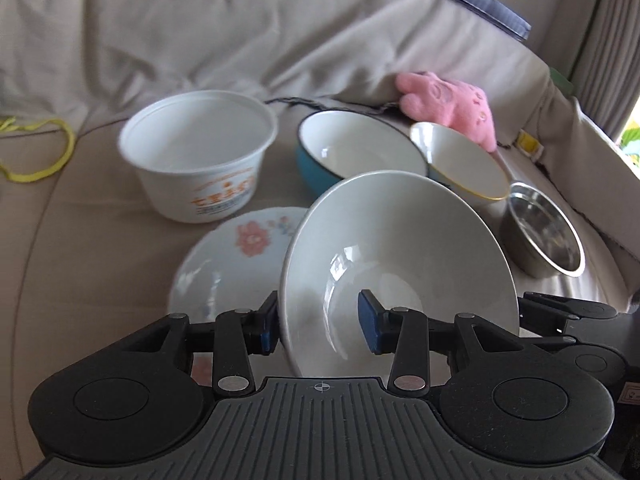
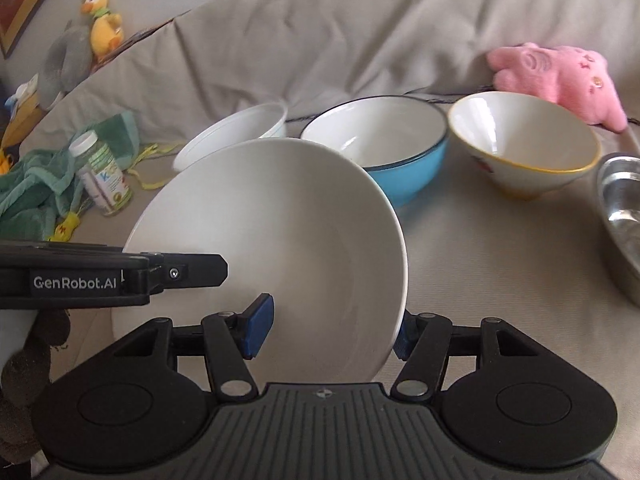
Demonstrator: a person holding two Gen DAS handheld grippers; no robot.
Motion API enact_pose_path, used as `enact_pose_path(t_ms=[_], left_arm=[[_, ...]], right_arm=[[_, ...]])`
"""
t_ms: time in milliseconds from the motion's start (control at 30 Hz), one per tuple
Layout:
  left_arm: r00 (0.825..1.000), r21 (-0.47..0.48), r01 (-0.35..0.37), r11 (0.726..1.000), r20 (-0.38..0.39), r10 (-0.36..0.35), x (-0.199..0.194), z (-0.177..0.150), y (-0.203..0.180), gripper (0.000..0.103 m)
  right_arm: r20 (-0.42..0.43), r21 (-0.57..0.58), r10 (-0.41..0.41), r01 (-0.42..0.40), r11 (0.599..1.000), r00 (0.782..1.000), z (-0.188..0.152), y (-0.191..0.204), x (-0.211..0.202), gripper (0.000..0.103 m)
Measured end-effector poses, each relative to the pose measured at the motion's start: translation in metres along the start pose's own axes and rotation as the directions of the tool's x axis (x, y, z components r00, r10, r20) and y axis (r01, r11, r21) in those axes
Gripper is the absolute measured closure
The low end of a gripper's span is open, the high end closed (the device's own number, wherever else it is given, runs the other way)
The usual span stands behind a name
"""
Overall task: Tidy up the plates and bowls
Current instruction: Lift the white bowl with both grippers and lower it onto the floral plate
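Observation:
A plain white bowl [image 1: 400,256] [image 2: 280,248] is held tilted above the couch seat. My left gripper [image 1: 320,326] straddles its left rim, jaws wide, one pad [image 1: 370,326] inside the bowl. My right gripper [image 2: 332,330] straddles its right rim the same way. Neither pair of pads visibly presses the rim. A floral plate [image 1: 236,256] lies under the bowl. A white plastic tub [image 1: 200,152] [image 2: 240,128], a blue bowl [image 1: 352,152] [image 2: 392,140], a yellow-rimmed bowl [image 1: 460,160] [image 2: 524,140] and a steel bowl [image 1: 544,228] [image 2: 624,224] stand behind.
A pink plush toy [image 1: 448,104] [image 2: 560,76] lies against the couch back [image 1: 240,32]. A yellow cord [image 1: 44,152] lies at the left. A green cloth [image 2: 36,184] and a small bottle [image 2: 102,172] lie at the far left, with plush toys [image 2: 100,20] on the couch top.

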State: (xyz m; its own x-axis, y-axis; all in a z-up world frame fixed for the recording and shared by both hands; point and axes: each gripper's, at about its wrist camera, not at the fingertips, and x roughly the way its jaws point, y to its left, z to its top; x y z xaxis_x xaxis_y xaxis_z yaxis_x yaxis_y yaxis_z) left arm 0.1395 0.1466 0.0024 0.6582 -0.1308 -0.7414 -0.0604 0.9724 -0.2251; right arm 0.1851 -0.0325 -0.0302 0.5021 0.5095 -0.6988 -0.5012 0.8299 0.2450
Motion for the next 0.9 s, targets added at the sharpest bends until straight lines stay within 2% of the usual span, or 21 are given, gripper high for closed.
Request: enact_pose_path(t_ms=[67,200,300,433,500,600,700,767,833,900], left_arm=[[1.0,-0.031,-0.007,0.999,-0.006,0.007,0.0,-0.003,0.016,0.061],[0.999,-0.075,-0.002,0.997,-0.048,-0.002,0.007,-0.009,0.034,0.065],[0.998,-0.088,-0.015,0.996,-0.066,0.009,0.011,-0.01,0.041,0.068],[0.998,-0.12,-0.028,0.992,-0.06,0.021,0.009,-0.009,0.056,0.068],[0.998,-0.127,-0.029,0.992,-0.05,0.023,0.003,-0.008,0.062,0.069],[1.0,-0.123,-0.008,0.992,0.023,0.011,-0.013,-0.004,0.07,0.074],[0.994,-0.121,-0.052,0.991,0.092,0.063,-0.029,0.003,0.076,0.073],[0.991,-0.131,-0.08,0.988,0.096,0.093,-0.027,0.005,0.079,0.073],[0.996,-0.158,-0.063,0.985,0.055,0.073,-0.016,0.006,0.085,0.073],[0.995,-0.159,-0.044,0.986,0.086,0.059,-0.013,0.003,0.087,0.073]], right_arm=[[0.006,-0.068,-0.048,0.048,0.997,0.999,0.002,0.015,0.007,0.039],[0.0,-0.106,-0.077,0.076,0.991,0.997,0.01,0.024,0.015,0.039],[0.01,-0.137,-0.073,0.074,0.988,0.997,0.013,0.028,0.016,0.039],[0.01,-0.147,-0.043,0.045,0.988,0.999,0.013,0.033,0.02,0.039],[0.013,-0.133,-0.033,0.035,0.991,0.999,0.012,0.031,0.02,0.038],[0.038,-0.088,-0.033,0.036,0.995,0.999,0.013,0.021,0.015,0.037],[0.038,-0.024,-0.03,0.031,0.999,0.999,0.016,0.008,0.017,0.035],[0.006,0.028,-0.005,0.005,1.0,1.0,0.015,-0.001,0.023,0.035],[-0.032,0.08,0.039,-0.036,0.996,0.999,0.012,-0.007,0.03,0.035],[-0.055,0.11,0.066,-0.06,0.992,0.996,0.009,-0.009,0.035,0.035]])
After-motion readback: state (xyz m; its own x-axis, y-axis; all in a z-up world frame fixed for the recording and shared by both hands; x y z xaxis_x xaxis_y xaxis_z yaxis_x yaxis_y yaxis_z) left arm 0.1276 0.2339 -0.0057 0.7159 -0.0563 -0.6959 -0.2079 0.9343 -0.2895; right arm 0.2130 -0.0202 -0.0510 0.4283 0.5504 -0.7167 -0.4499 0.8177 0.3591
